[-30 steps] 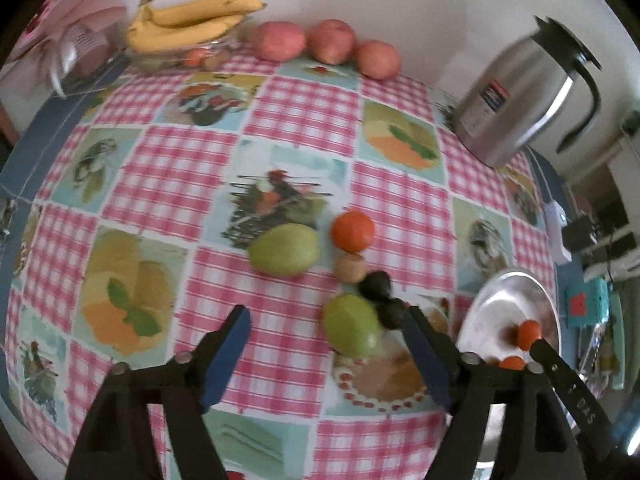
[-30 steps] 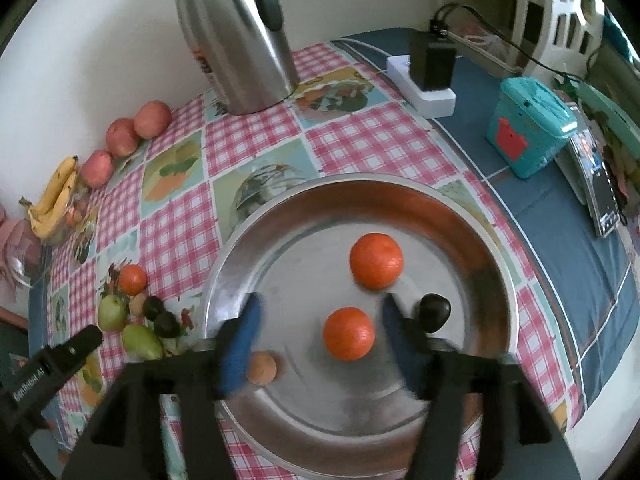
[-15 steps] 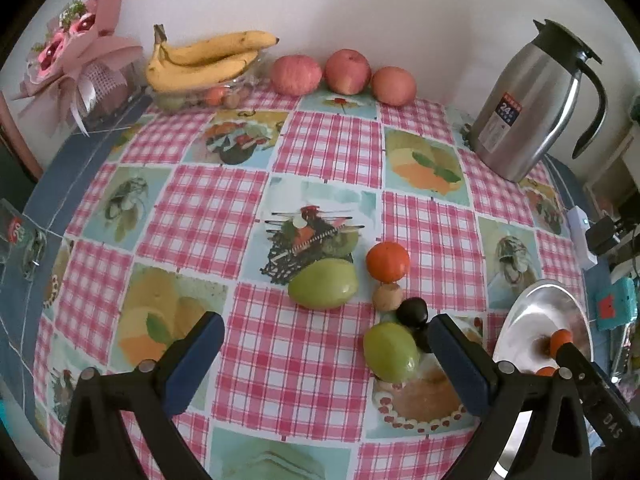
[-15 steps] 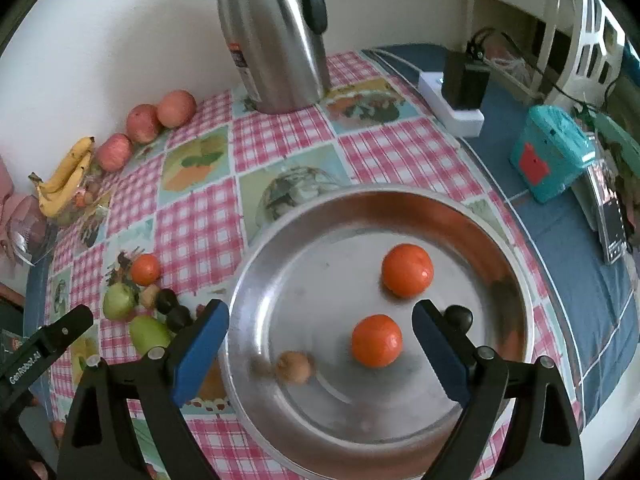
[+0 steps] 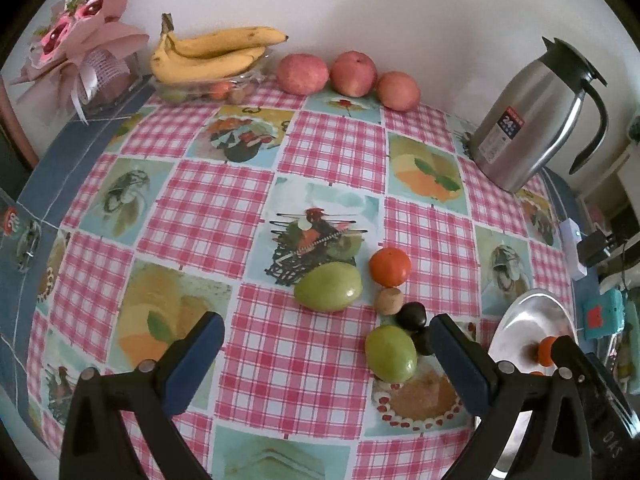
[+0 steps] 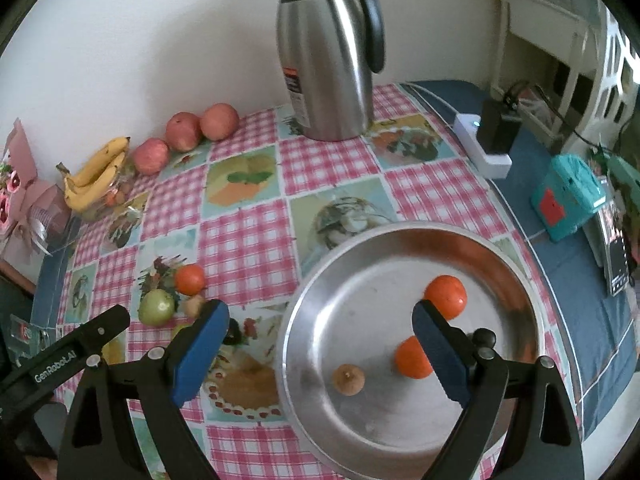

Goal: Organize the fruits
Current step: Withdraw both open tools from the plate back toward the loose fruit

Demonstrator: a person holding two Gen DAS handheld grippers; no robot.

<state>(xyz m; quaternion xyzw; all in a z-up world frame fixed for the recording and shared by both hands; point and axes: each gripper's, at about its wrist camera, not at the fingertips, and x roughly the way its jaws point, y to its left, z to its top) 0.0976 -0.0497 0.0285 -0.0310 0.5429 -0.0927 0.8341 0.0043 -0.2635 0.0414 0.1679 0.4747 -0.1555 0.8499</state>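
My left gripper [image 5: 326,354] is open and empty above the checked tablecloth. Ahead of it lie a green fruit [image 5: 328,286], an orange [image 5: 389,266], a small brown fruit [image 5: 388,300], a dark fruit [image 5: 411,316] and a second green fruit [image 5: 391,353] near the right finger. My right gripper [image 6: 320,342] is open and empty above a steel plate [image 6: 512,264]. The plate holds two oranges [image 6: 446,296], [image 6: 412,358], a small brown fruit [image 6: 349,378] and a dark fruit [image 6: 484,337].
A steel thermos jug [image 6: 330,64] stands behind the plate. Bananas [image 5: 212,54] and three red apples [image 5: 353,73] line the back wall. A pink bouquet [image 5: 76,48] lies at the back left. A teal box [image 6: 566,196] and a power strip [image 6: 482,142] sit right of the plate.
Both grippers have pulled back and up, so more of the table shows. The right gripper opened wide, and the small brown fruit now rests still in the plate.
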